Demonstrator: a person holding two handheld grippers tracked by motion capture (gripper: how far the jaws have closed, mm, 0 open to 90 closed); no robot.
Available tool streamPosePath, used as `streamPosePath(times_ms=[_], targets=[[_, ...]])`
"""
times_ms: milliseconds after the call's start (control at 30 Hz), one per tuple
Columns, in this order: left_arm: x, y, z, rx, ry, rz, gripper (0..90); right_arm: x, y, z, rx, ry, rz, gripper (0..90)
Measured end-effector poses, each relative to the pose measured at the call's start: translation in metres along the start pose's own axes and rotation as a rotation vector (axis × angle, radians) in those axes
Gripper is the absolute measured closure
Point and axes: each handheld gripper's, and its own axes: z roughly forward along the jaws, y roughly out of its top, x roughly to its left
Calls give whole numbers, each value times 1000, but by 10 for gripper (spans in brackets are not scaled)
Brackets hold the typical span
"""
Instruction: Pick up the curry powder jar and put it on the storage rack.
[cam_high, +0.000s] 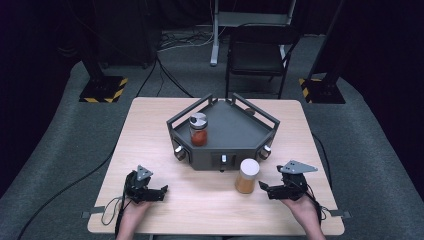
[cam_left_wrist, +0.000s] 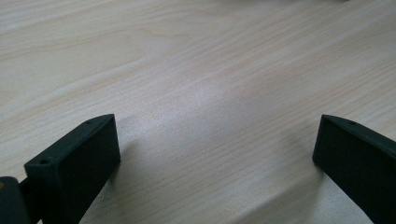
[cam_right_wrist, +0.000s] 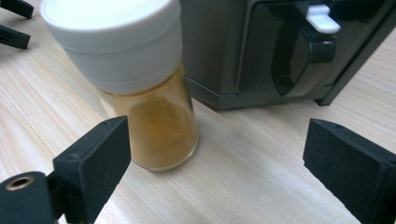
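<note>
Wooden table (cam_high: 150, 145) is seen from the high view, with a dark grey railed tray (cam_high: 235, 135) set on its far half. A jar with a grey cap and red contents (cam_high: 198, 129) stands upright inside the tray, toward its left side. A second jar, white-capped and filled with tan powder (cam_high: 247, 176), stands upright on the bare tabletop just in front of the tray's front wall. The left gripper (cam_high: 161, 191) is held low at the near left of the table, its jaws apart and nothing between them. The right gripper (cam_high: 263, 188) is held at the near right, just beside the tan-powder jar, its jaws likewise spread. A black chair (cam_high: 260, 52) stands on the floor beyond the table. In the left gripper view, the two black jaws are shown wide apart above bare wood grain (cam_left_wrist: 196, 93), with nothing gripped. In the right gripper view, the jaws are again parted; the tan-powder jar (cam_right_wrist: 149, 107) stands ahead of the left-hand jaw, whether touching it or not cannot be told, and is not clamped. Behind the jar, the tray's front wall (cam_right_wrist: 219, 51) is seen, carrying a dark recessed fitting with a white tab (cam_right_wrist: 322, 18).
</note>
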Motion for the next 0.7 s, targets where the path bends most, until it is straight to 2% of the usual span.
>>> streamPosePath(times_ms=[100,233,700], targets=[[0,0,0,0,0,0,2,-3,1,2,-6,25,9,66],[0,0,0,0,0,0,2,-2,5,6,-5,36,6,70],[0,0,0,0,0,0,2,3,18,14,-2,74,-33,82]])
